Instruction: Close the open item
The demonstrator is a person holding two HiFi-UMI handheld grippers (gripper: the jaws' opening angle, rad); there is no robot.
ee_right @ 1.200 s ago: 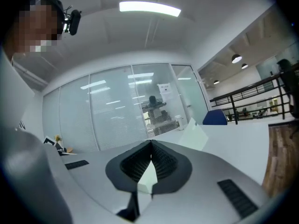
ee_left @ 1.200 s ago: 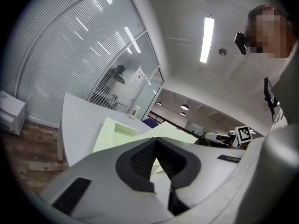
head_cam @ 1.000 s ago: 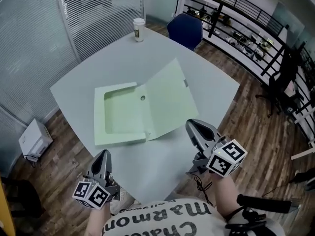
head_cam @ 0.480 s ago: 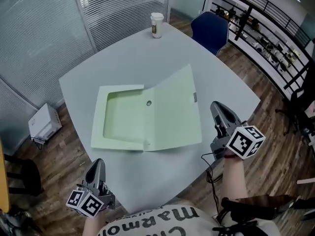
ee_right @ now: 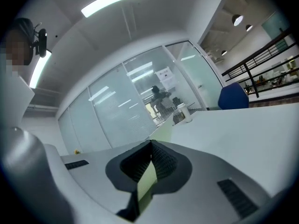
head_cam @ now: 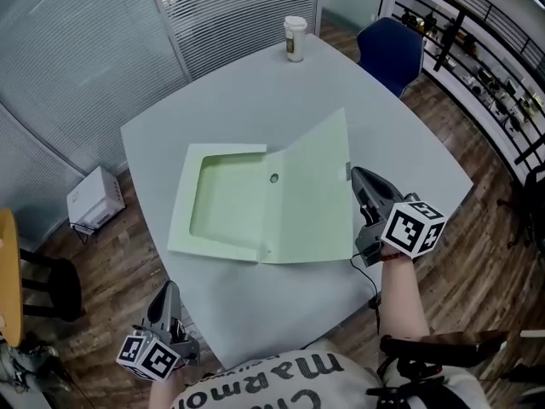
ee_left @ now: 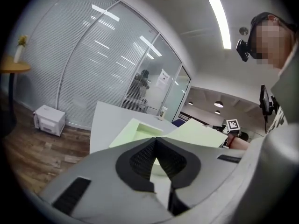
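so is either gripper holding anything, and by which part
Nothing held: left gripper and right gripper are shut and empty, the right one's tips beside the folder lid at its free edge.

Matt pale-green folder, smooth matt grey table, wood-plank floor w/ slight sheen, paper cup.

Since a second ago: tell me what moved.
The right gripper moved forward and left, from the near edge of the table to the right edge of the lid of the folder, jaws together. The left gripper drew back slightly. The folder stays open, the cup in place; nothing is grasped.
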